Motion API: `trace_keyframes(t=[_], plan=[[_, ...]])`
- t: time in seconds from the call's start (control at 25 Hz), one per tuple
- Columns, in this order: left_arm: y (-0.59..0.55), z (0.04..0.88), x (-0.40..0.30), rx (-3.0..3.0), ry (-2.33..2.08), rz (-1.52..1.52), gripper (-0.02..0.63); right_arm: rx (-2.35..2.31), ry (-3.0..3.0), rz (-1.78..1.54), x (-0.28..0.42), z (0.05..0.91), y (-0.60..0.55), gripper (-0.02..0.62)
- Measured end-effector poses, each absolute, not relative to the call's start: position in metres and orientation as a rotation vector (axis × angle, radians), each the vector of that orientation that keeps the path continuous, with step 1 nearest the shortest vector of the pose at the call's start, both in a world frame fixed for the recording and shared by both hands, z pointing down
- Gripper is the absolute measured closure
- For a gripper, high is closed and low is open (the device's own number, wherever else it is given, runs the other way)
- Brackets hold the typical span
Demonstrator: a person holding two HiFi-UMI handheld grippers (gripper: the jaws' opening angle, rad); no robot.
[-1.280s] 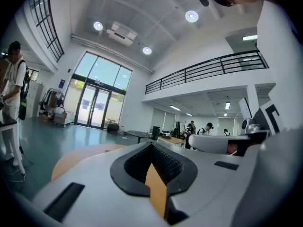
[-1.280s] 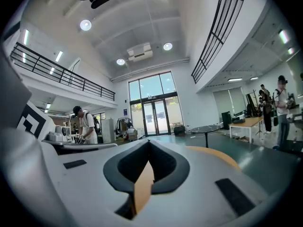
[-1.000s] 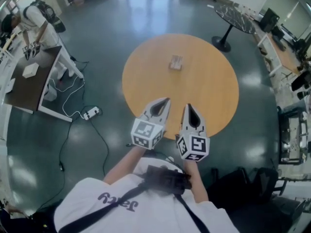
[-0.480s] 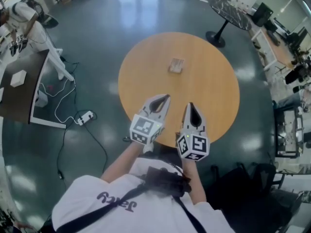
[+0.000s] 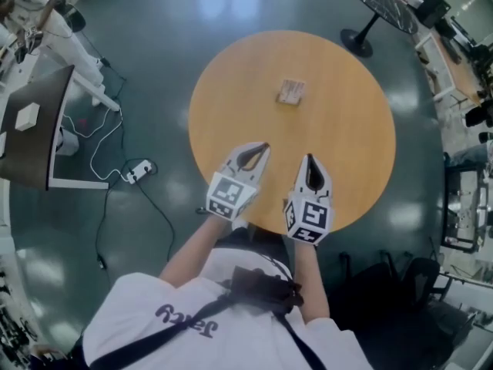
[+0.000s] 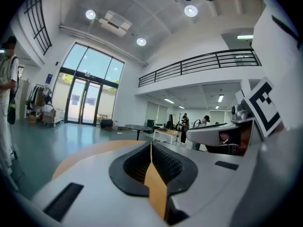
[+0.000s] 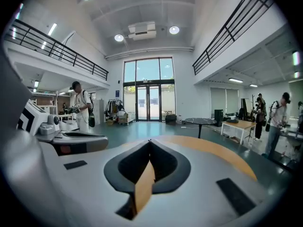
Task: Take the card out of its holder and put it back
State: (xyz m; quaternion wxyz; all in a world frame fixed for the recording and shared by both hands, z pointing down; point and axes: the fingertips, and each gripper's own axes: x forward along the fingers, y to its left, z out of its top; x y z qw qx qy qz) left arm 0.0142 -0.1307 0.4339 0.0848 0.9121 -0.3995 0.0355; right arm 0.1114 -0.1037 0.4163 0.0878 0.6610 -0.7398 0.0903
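Observation:
A small wooden card holder [image 5: 291, 92] with a card in it sits on the round wooden table [image 5: 354, 153], toward the far middle. My left gripper [image 5: 264, 146] is shut and empty over the table's near part, well short of the holder. My right gripper [image 5: 309, 158] is beside it, also shut and empty. In the left gripper view the jaws [image 6: 151, 145] meet tip to tip, with the table edge [image 6: 94, 150] beyond them. In the right gripper view the jaws [image 7: 149, 142] are closed too, and the table [image 7: 222, 155] curves off to the right. The holder is hidden in both gripper views.
A dark desk [image 5: 35, 129] with a white box stands at the left, with cables and a power strip [image 5: 139, 173] on the floor. Another round table [image 5: 377, 2] is at the far right. Chairs and equipment [image 5: 462, 206] line the right side. People stand in the background.
Both grippers have moved forward over the table's near edge and sunk slightly. The view has shifted so the table lies closer beneath me. Both stay shut.

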Motion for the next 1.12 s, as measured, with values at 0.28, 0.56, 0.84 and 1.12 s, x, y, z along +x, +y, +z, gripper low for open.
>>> trace_keyframes(t=[0.28, 0.56, 0.84, 1.12], plan=[[-0.169, 0.462, -0.006, 2.683, -1.236, 0.198, 0.589, 1.902, -2.239, 0.315, 0.113, 0.435, -0.137, 0.595], [-0.214, 0.496, -0.039, 2.628, -1.250, 0.325, 0.552, 1.828, -2.249, 0.391, 0.117, 0.456, -0.164, 0.595], [-0.262, 0.510, -0.066, 2.608, -1.256, 0.405, 0.506, 1.774, -2.238, 0.465, 0.124, 0.480, -0.186, 0.595], [-0.302, 0.532, -0.048, 2.685, -1.091, 0.528, 0.435, 1.756, -2.212, 0.533, 0.143, 0.500, -0.216, 0.595]])
